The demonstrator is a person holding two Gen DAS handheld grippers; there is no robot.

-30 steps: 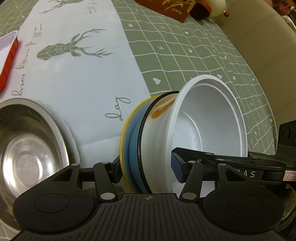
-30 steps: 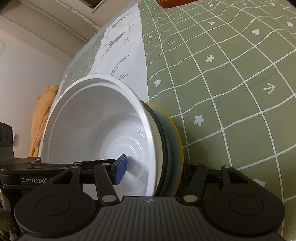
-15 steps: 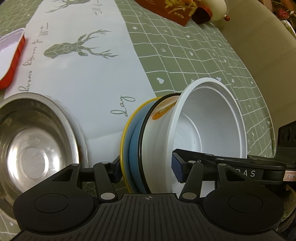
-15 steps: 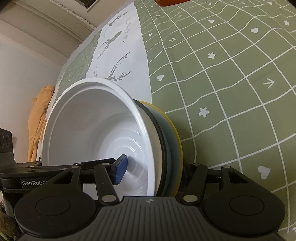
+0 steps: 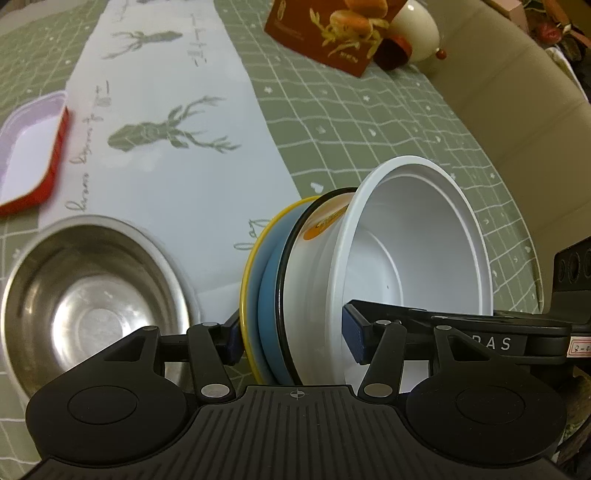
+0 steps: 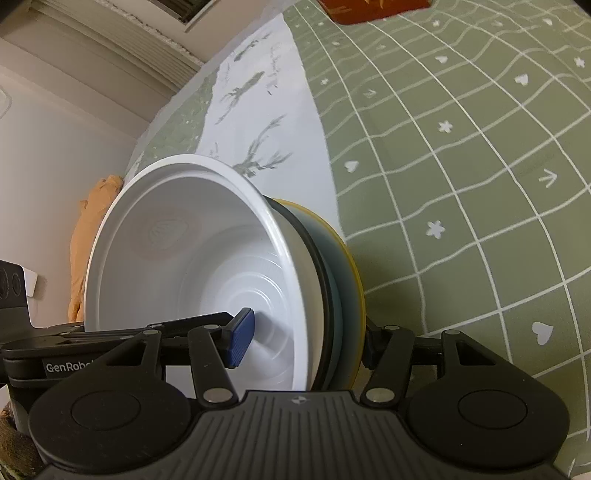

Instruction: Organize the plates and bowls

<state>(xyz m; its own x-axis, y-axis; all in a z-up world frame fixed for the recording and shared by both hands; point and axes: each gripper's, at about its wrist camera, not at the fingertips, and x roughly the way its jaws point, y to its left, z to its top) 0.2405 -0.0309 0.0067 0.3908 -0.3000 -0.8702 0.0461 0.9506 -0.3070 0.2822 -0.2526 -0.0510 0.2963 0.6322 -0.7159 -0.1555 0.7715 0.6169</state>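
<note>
Both grippers clamp one nested stack, held on edge above the table: a white plastic bowl (image 5: 413, 251), a black-rimmed white bowl (image 5: 317, 236) and a blue plate with a yellow rim (image 5: 255, 273). My left gripper (image 5: 291, 336) is shut on the stack, one finger inside the white bowl and one behind the plate. My right gripper (image 6: 303, 338) is shut on the same stack from the opposite side; the white bowl (image 6: 192, 258) and the yellow rim (image 6: 354, 266) show there. A steel bowl (image 5: 85, 295) rests on the table at the left.
A red-sided white rectangular dish (image 5: 33, 151) lies at the far left. A red box (image 5: 332, 33) and a white egg-shaped object (image 5: 413, 29) stand at the back. A white deer-print runner (image 5: 177, 122) crosses the green checked cloth (image 6: 461, 147). A beige sofa (image 5: 524, 103) is to the right.
The stack held by both grippers has risen and pulled back from the table. More of the table, the red dish and the red box have come into view.
</note>
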